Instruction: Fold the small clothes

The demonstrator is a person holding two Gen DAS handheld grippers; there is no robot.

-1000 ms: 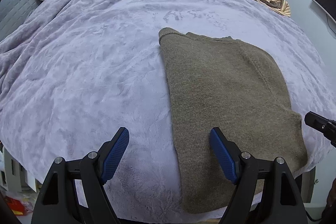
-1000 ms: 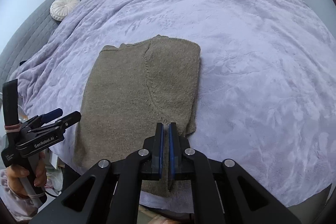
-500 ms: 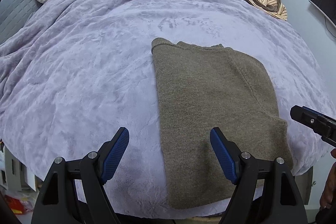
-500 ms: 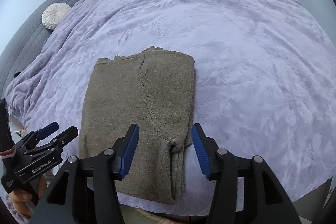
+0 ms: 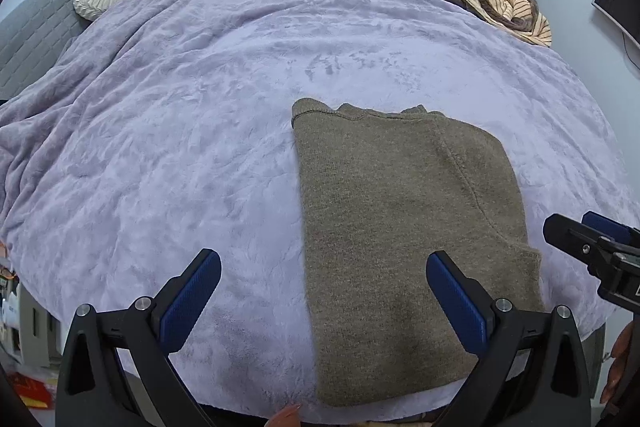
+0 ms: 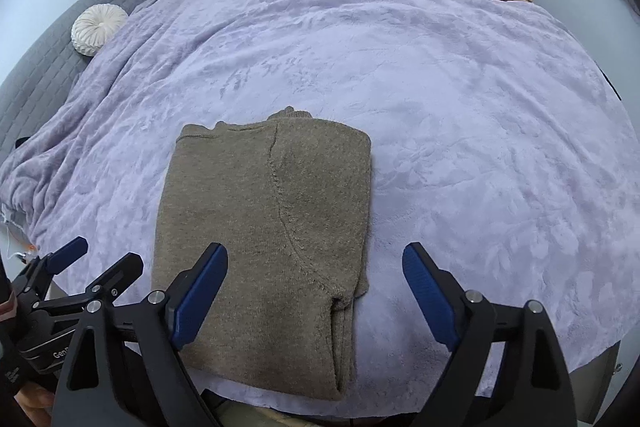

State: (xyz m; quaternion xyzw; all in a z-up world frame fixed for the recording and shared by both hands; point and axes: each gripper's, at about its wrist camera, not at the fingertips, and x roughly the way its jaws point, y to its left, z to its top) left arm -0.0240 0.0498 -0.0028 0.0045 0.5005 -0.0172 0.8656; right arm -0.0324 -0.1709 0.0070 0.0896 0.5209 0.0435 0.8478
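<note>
- A second ago the right gripper pinched the olive-brown knit sweater; it has let go, spread, and backed off.
- The sweater lies folded on the lilac plush bed, long axis running away.
- The left gripper is spread beside it, and both hover near its near hem.

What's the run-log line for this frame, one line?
step: fold pause | left tool: open, empty | right tool: open, empty | brown sweater: folded lengthwise, flat on purple blanket near edge
</note>
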